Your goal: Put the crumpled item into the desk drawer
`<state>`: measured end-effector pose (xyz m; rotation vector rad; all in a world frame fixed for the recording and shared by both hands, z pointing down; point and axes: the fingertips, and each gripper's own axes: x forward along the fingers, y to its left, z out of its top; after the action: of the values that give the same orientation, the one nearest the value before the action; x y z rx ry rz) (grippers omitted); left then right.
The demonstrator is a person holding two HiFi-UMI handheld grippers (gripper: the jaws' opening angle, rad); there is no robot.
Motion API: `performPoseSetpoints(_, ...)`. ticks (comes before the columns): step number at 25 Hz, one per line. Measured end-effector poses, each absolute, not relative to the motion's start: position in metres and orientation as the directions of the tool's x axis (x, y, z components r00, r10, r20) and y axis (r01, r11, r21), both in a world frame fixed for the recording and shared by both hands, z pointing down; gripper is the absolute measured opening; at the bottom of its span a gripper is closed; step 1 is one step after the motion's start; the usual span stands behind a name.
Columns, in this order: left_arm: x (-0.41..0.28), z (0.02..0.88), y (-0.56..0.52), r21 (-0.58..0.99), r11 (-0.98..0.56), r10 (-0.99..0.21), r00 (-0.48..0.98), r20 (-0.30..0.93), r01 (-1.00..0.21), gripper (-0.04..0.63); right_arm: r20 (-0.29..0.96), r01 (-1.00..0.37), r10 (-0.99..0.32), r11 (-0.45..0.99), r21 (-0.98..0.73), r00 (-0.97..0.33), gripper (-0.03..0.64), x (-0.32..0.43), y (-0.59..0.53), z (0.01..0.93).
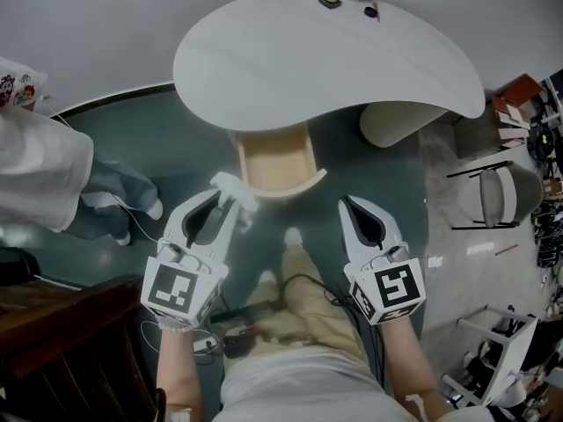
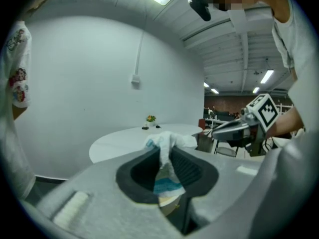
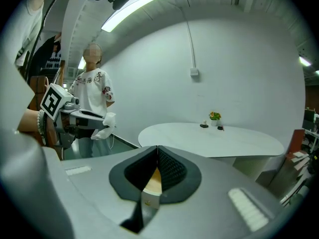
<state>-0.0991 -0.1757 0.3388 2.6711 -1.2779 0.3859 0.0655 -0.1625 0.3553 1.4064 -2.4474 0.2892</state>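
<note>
Open drawer (image 1: 274,161) stands under the bench (image 1: 317,60) just ahead; left tool (image 1: 220,196) pinches white crumpled item (image 2: 167,142), right tool (image 1: 347,205) pressed together, empty.

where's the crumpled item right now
The crumpled item is left of centre in the head view, pinched in the left gripper, by the front left corner of the open drawer under the white desk.

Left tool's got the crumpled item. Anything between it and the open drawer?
Nothing visible. The crumpled item, pinched in the left tool, is close to the front left corner of the drawer, which stands open and looks bare inside.
</note>
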Motion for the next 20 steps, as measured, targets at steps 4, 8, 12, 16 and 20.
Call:
performPoseSetpoints(4,-0.094,0.355,-0.190,0.029,-0.618,-0.741,0.594,0.314,-0.786,0.075,0.367,-0.865,-0.799,0.501,-0.033,-0.477,0.005,0.071,-0.176,0.370)
performPoseSetpoints(8,-0.091,0.371,-0.204,0.033,-0.599,-0.747,0.573,0.338,-0.800,0.075,0.382,-0.862,-0.789,0.505,-0.044,-0.482,0.005,0.074,-0.187,0.384)
performPoseSetpoints(12,-0.088,0.390,-0.217,0.022,-0.594,-0.751,0.564,0.342,-0.804,0.075,0.392,-0.859,-0.780,0.510,-0.053,-0.488,0.005,0.077,-0.197,0.399)
performPoseSetpoints(16,-0.088,0.412,-0.229,0.025,-0.586,-0.748,0.553,0.366,-0.810,0.075,0.402,-0.854,-0.772,0.518,-0.051,-0.492,0.005,0.078,-0.209,0.413)
performPoseSetpoints(20,-0.080,0.434,-0.241,0.042,-0.588,-0.734,0.554,0.392,-0.808,0.075,0.412,-0.853,-0.766,0.518,-0.059,-0.493,0.005,0.084,-0.224,0.427)
